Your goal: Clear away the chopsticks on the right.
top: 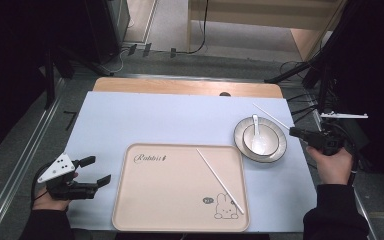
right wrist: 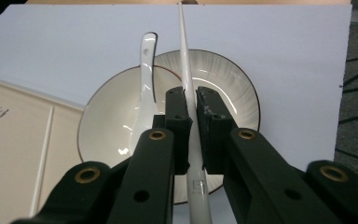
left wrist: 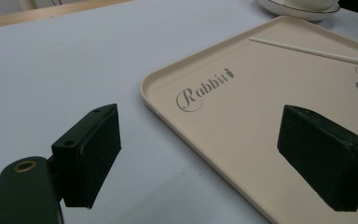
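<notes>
Right gripper (right wrist: 190, 109) is clamping the second chopstick (right wrist: 184, 56) above the bowl (right wrist: 242, 79); its mate (top: 220, 181) is lying on the tray (top: 145, 200), leaving this one to place.

Two white chopsticks: one (top: 219, 180) lying on the tray, the other (right wrist: 185, 56) clamped in the right gripper (right wrist: 192, 100) over the bowl. One tray (top: 130, 210), beige, with a rabbit print. One bowl (top: 275, 150), white with a dark rim. One spoon (top: 256, 135), white, lying in the bowl. Two grippers: the right one, plus the left gripper (top: 96, 170) by the tray with jaws apart. One table (top: 130, 115) with a pale cover.
</notes>
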`<state>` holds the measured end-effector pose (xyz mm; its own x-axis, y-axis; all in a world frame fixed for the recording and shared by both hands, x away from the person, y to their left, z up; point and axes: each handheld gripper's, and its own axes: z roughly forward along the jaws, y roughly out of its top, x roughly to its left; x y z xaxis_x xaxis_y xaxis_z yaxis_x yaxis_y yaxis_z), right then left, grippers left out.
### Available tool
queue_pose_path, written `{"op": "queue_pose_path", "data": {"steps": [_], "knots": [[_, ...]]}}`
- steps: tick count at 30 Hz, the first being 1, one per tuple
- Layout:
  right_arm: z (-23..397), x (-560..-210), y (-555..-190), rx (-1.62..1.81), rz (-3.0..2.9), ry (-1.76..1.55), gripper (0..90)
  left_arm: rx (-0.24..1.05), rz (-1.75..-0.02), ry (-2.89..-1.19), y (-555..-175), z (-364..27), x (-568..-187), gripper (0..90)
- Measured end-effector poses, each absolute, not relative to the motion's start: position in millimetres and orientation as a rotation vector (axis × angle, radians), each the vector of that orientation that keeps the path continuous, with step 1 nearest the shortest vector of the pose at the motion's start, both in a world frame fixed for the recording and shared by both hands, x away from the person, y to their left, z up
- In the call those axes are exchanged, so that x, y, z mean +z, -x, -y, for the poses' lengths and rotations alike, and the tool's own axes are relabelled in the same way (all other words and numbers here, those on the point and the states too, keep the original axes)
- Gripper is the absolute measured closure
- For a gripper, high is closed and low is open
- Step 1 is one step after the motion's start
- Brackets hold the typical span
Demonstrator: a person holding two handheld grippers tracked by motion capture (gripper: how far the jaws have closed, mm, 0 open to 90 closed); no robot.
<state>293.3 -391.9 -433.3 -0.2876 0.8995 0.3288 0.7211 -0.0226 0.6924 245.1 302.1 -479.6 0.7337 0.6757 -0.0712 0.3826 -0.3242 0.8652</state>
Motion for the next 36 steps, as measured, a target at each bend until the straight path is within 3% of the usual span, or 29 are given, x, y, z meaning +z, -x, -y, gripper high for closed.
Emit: {"op": "queue_pose_path", "data": {"steps": [23, 36], "knots": [[327.5, -414.5, -253.8, 1.250, -2.150, -1.579, 84.5, 0.373, -0.803, -1.943, -246.3, -301.5, -478.7, 13.6], [275.5, -432.5, -227.2, 1.262, -2.275, -1.519, 84.5, 0.371, -0.796, -1.944, -247.9, -300.4, -478.7, 13.6]]}}
